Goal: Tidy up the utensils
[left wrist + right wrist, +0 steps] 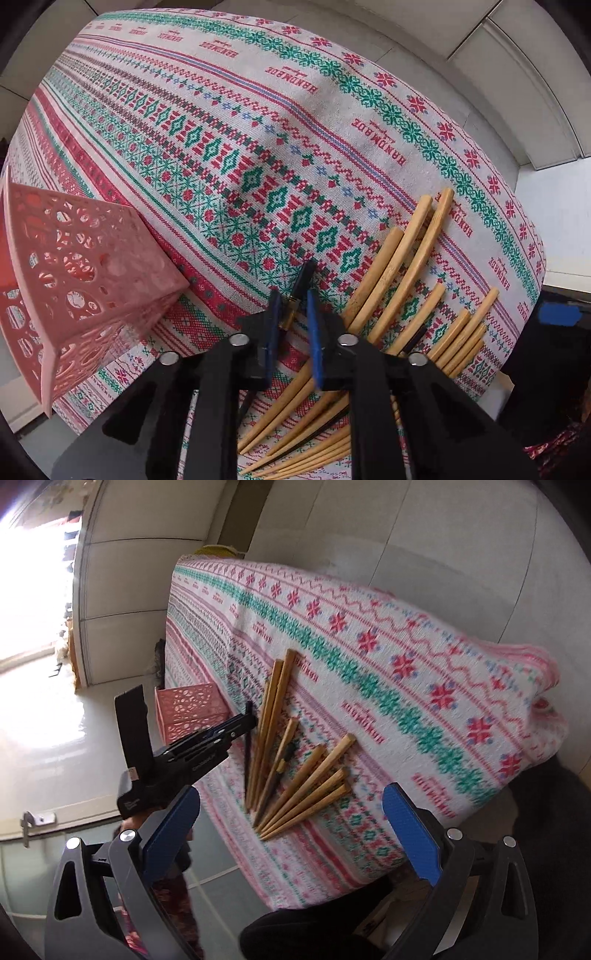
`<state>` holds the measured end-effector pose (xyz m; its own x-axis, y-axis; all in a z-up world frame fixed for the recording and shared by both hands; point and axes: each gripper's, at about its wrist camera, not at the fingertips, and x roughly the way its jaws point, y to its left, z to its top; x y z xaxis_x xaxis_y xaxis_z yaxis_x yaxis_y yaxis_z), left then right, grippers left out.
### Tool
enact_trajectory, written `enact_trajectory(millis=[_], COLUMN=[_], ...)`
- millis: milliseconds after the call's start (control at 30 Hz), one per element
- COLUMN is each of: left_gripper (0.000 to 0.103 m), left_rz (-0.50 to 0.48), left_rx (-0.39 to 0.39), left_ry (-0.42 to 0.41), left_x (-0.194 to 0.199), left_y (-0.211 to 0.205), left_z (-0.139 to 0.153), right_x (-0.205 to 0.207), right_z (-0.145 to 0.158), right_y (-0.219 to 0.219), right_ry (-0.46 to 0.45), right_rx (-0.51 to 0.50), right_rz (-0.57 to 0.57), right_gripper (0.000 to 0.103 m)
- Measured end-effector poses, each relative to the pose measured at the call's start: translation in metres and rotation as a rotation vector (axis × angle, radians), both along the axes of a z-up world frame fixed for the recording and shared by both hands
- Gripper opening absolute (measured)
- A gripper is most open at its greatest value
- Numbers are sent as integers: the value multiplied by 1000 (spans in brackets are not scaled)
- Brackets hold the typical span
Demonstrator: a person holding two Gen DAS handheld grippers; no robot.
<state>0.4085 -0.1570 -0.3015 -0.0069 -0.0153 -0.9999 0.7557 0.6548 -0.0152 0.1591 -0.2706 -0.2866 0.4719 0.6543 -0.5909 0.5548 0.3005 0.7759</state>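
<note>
My left gripper (pixel 291 299) is shut on a dark chopstick (pixel 301 282) with a gold band, its top end poking up between the blue pads. Several bamboo chopsticks (pixel 406 266) lie fanned on the patterned tablecloth just right of it. The pink perforated basket (pixel 81 280) stands at the left. In the right wrist view, the left gripper (pixel 247 720) holds the dark chopstick (pixel 246 753) beside the bamboo chopsticks (pixel 295 768), with the basket (pixel 188 709) behind. My right gripper (pixel 291 830) is open and empty, off the table's near edge.
The table is covered by a red, green and white knitted-pattern cloth (pixel 258 122); its edges drop off at right and near. One more dark chopstick (pixel 275 779) lies among the bamboo ones. White tiled floor and walls surround the table.
</note>
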Motion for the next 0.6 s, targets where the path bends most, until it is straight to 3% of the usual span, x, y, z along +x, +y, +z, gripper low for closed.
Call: enact_trajectory(millis=[133, 200, 300, 400, 600], left_gripper=[8, 8, 8, 8, 8], left_rz=[28, 61, 103, 147, 241], left_rx=[-51, -98, -197, -299, -472], left_ry=[-49, -81, -167, -228, -342], left_x=[-16, -34, -49, -66, -97], left_y=[29, 43, 70, 95, 134], left_z=[12, 22, 65, 104, 158], right_x=[23, 37, 55, 66, 68], right_z=[-10, -15, -15, -10, -14], right_y=[22, 33, 55, 69, 80], right_ry=[60, 100, 122, 169, 289], right_rx=[128, 185, 239, 165, 27], right_rz=[-65, -72, -54, -54, -77], right_gripper=[87, 60, 47, 32, 16])
